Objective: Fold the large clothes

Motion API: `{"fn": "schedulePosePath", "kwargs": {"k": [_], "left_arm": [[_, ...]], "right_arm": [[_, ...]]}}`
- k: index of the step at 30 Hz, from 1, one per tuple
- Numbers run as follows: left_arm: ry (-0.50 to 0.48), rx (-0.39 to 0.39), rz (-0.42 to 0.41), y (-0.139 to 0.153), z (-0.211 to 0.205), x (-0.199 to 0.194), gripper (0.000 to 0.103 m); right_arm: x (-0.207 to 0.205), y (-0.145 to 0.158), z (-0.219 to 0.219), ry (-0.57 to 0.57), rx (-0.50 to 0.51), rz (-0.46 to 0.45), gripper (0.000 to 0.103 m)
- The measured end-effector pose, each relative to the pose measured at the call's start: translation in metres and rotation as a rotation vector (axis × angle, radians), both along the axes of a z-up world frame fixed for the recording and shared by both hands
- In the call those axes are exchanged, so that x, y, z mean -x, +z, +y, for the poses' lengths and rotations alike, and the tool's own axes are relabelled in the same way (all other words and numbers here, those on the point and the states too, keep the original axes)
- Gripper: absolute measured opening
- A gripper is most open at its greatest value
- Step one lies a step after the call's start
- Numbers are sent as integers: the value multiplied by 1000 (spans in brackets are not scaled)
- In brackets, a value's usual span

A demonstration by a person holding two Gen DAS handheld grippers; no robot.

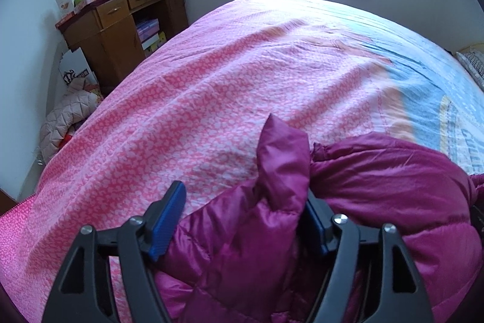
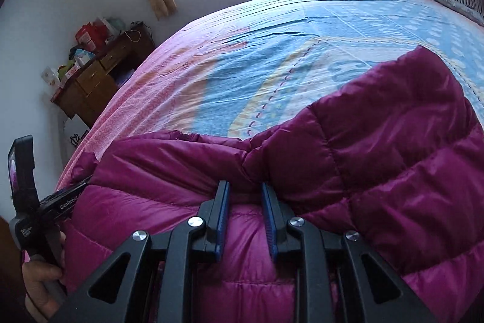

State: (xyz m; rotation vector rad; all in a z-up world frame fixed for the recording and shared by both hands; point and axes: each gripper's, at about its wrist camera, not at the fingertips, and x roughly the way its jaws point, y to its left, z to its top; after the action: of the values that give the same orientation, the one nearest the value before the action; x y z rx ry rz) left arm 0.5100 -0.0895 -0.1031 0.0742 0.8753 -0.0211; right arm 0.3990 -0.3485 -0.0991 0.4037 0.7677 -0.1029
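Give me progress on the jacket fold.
Done: the magenta puffer jacket lies on the bed. In hand: the left gripper has bunched jacket fabric between wide-set fingers; the right gripper pinches a padded edge. Left: no neat folded stack yet, the jacket looks rumpled.

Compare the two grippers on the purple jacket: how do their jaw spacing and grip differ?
The left gripper stands wide open, jacket fabric bunched loosely between its fingers; the right gripper is much narrower, pinching a fold. Both have blue pads and work on the same jacket on the bed.
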Motion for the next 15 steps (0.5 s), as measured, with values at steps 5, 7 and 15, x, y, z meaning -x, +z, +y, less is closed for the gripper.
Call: {"fn": "schedulePosePath", "kwargs": {"k": [5,7,15], "left_arm": [[-39,103,17,26,16,8,74],[-66,108,-27,44,8,25,74],[-251,90,-71,45,-76,83,74]], "right_arm": [[0,-2,2,-6,6,-10,22],[-1,-3,0,-7,4,-12,22],[1,-3,3,-12,0,-16,22]]}}
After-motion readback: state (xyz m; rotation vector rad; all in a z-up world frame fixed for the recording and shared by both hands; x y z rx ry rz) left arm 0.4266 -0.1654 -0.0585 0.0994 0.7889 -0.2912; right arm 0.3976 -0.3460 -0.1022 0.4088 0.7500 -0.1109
